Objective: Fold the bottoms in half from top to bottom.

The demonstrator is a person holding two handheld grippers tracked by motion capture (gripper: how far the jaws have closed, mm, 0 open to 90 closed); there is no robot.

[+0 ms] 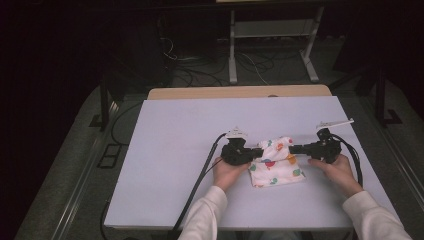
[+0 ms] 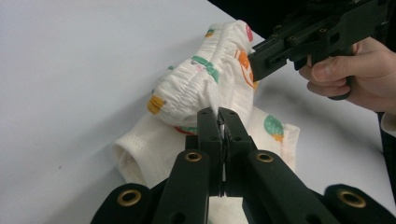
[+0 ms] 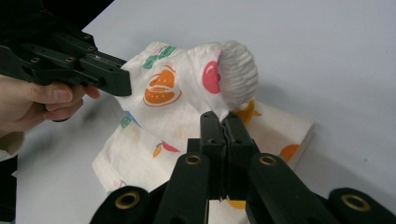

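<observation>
White table (image 1: 175, 150) spreads bare around cloth (image 1: 276, 162) pinched by both tongs.

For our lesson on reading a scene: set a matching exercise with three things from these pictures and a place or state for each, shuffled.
Things:
1. left gripper
2. right gripper
3. printed cloth
4. table

States:
A. plain white, bearing the cloth
B. shut on the cloth's left edge
C. fruit-patterned, part lifted
D. shut on the cloth's right edge

Pairs: 1-B, 2-D, 3-C, 4-A
</observation>
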